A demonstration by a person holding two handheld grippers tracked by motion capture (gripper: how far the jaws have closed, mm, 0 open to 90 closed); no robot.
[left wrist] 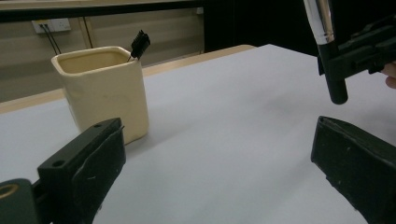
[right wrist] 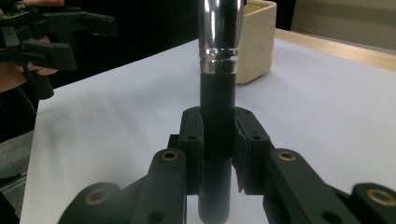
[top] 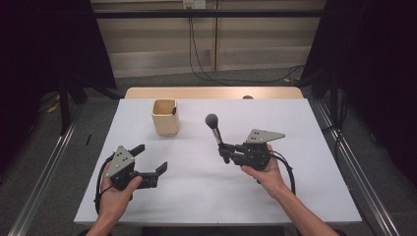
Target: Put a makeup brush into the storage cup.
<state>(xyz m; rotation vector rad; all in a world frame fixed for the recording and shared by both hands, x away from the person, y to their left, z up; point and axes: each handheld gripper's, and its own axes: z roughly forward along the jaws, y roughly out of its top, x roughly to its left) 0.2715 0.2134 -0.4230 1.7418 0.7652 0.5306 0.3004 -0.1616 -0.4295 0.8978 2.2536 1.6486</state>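
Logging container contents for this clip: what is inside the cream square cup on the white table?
The cream square cup holds one thin black brush-like item, its tip poking above the rim at one corner. The cup's wall hides the rest of it and the bottom.

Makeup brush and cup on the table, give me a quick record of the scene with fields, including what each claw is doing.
surface: white table
makeup brush: held by its black handle, head up, tilted towards the cup
right claw: shut on the makeup brush
left claw: open, holding nothing
cup: cream, upright, far left of centre
in cup: a small black brush tip sticking out at the rim
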